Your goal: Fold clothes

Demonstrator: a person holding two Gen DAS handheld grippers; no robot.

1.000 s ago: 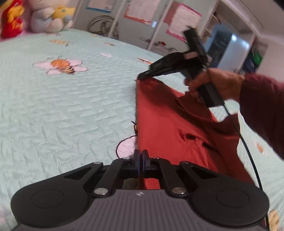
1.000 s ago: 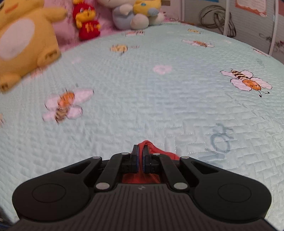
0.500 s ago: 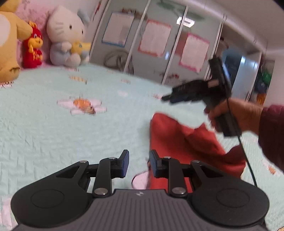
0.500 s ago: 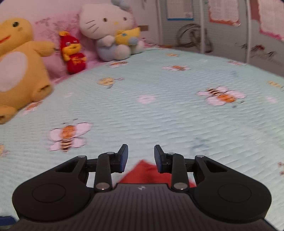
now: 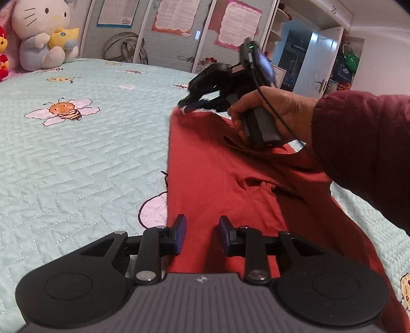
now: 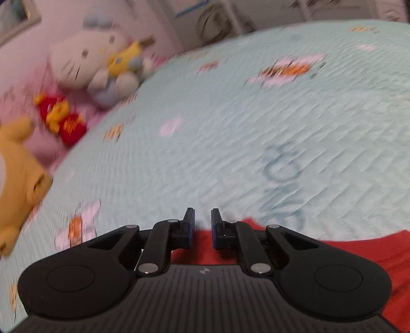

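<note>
A red garment (image 5: pixel 217 164) lies flat on the pale green bedspread (image 5: pixel 77 158), its left edge straight, with loose folds toward the right. My left gripper (image 5: pixel 202 230) hovers over the garment's near edge; its jaws are opening and hold nothing. A hand (image 5: pixel 276 107) in a dark red sleeve carries my right gripper (image 5: pixel 191 103) just above the garment's far left corner. In the blurred right wrist view the right gripper (image 6: pixel 202 222) has its jaws closing, a gap still between them and no cloth gripped, above the red garment's (image 6: pixel 358 248) edge.
Plush toys sit at the head of the bed: a white cat (image 5: pixel 43 33), a red one (image 6: pixel 64 120) and a yellow one (image 6: pixel 18 176). Wardrobe doors with posters (image 5: pixel 174 15) stand behind the bed. A cable (image 5: pixel 279 115) trails from the right gripper.
Both grippers let go of the red garment, which now lies flat. The left jaws went from shut to open. The right jaws opened, then narrowed, and the right gripper rolled.
</note>
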